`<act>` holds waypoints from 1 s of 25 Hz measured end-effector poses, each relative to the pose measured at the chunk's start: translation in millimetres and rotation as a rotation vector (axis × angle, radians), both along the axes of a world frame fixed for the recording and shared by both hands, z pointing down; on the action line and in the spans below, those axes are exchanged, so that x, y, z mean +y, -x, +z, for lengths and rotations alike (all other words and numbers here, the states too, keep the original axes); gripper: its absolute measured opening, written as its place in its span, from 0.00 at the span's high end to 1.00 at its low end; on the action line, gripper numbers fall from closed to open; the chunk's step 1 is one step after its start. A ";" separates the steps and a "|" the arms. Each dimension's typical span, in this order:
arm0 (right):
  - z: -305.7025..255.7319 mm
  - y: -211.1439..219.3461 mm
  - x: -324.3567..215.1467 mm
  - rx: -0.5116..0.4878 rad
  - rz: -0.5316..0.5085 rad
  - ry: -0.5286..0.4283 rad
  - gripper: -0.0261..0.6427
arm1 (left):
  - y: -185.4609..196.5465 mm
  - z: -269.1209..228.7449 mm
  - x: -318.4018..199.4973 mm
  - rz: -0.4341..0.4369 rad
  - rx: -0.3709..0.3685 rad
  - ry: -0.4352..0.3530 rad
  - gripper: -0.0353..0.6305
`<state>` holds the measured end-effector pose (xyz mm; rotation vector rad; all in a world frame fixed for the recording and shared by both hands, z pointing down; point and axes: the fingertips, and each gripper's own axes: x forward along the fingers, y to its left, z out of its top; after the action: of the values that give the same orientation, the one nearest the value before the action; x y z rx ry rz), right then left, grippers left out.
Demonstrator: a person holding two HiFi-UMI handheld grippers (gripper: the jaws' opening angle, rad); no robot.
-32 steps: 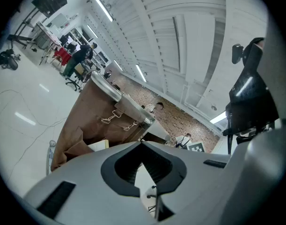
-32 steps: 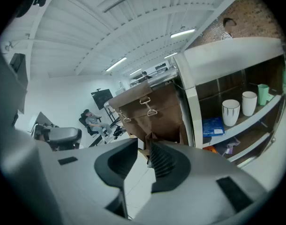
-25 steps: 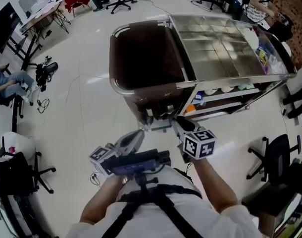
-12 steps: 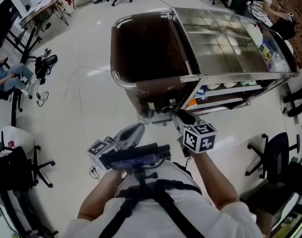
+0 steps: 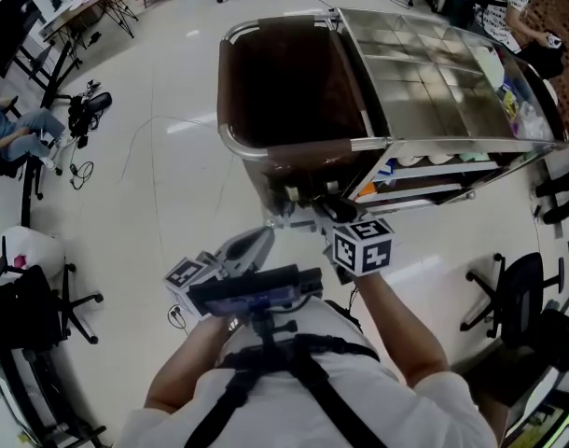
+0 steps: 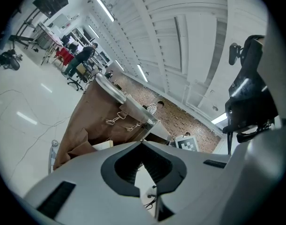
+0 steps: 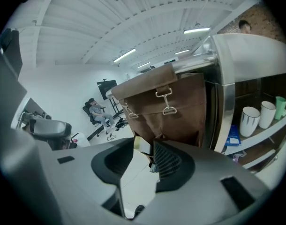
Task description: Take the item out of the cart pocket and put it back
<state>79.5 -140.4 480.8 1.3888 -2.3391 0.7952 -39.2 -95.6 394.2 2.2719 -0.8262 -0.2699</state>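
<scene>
A brown cloth bag (image 5: 284, 82) hangs on the near end of a steel service cart (image 5: 434, 91). Low on its front is a pocket (image 7: 178, 121). My right gripper (image 5: 314, 210) reaches up to that pocket, and its jaws are opening. A flat white and yellowish item (image 7: 141, 145) sits at their tips, at the pocket's mouth, and the pads do not visibly press on it. From the left gripper view, the item (image 6: 103, 145) shows as a pale slab in the pocket. My left gripper (image 5: 256, 241) hangs back below the cart, shut and holding nothing.
Cups (image 7: 251, 121) and folded supplies stand on the cart's open shelves (image 5: 424, 180). Office chairs (image 5: 513, 292) are at the right and another chair (image 5: 42, 320) at the left. Cables and gear (image 5: 84, 119) lie on the white floor, with desks at the far left.
My right gripper has moved up and slightly left, closer to the bag's pocket. The left gripper has stayed about where it was.
</scene>
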 end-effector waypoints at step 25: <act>63.3 53.7 -38.3 0.189 -0.079 0.093 0.72 | 15.7 8.6 5.1 -0.009 0.006 0.017 0.96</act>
<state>25.8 -178.7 544.1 1.2666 -2.1698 0.7078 -54.9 -90.4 402.9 2.2514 -0.8320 -0.2732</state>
